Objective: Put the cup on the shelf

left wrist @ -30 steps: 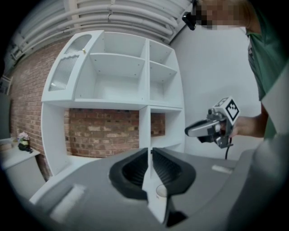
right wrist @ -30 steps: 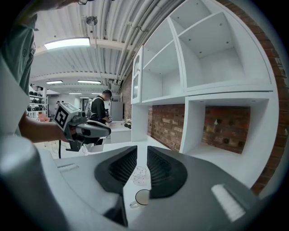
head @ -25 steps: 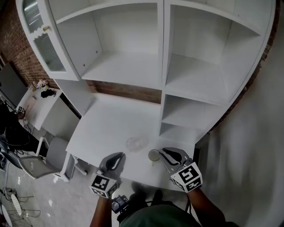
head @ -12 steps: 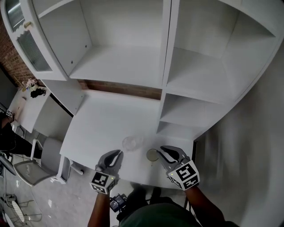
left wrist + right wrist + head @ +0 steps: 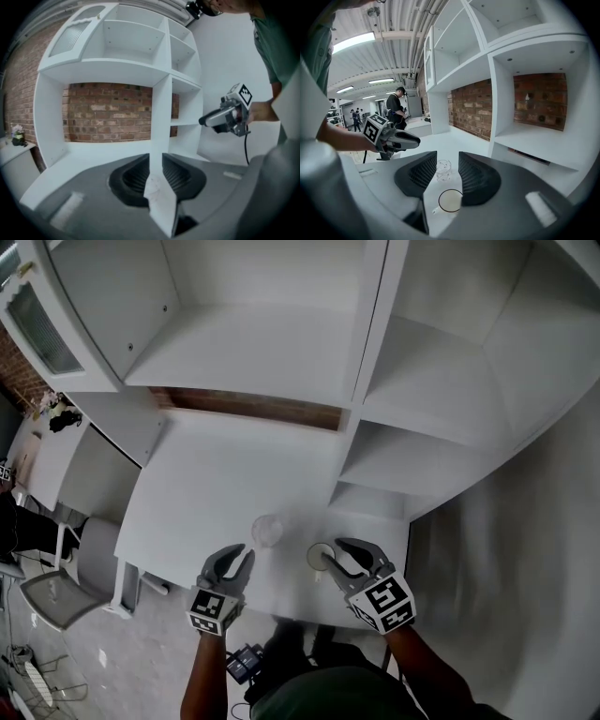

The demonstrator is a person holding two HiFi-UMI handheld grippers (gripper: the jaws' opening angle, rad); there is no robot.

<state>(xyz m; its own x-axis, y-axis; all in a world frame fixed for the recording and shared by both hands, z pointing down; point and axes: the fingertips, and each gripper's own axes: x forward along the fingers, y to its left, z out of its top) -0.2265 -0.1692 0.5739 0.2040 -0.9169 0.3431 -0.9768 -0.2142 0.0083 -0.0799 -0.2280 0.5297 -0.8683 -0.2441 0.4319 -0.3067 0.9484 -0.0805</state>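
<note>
The left tongs (image 5: 240, 554) and right tongs (image 5: 335, 556) have just spread a bit, pinching nothing; lower the right pair around the cup (image 5: 319, 557), then squeeze softly.

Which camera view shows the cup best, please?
The right gripper view: the cup sits close, its round rim and pale inside clear, on the white desk. The head view shows it small, from above. The left gripper view does not show it.
</note>
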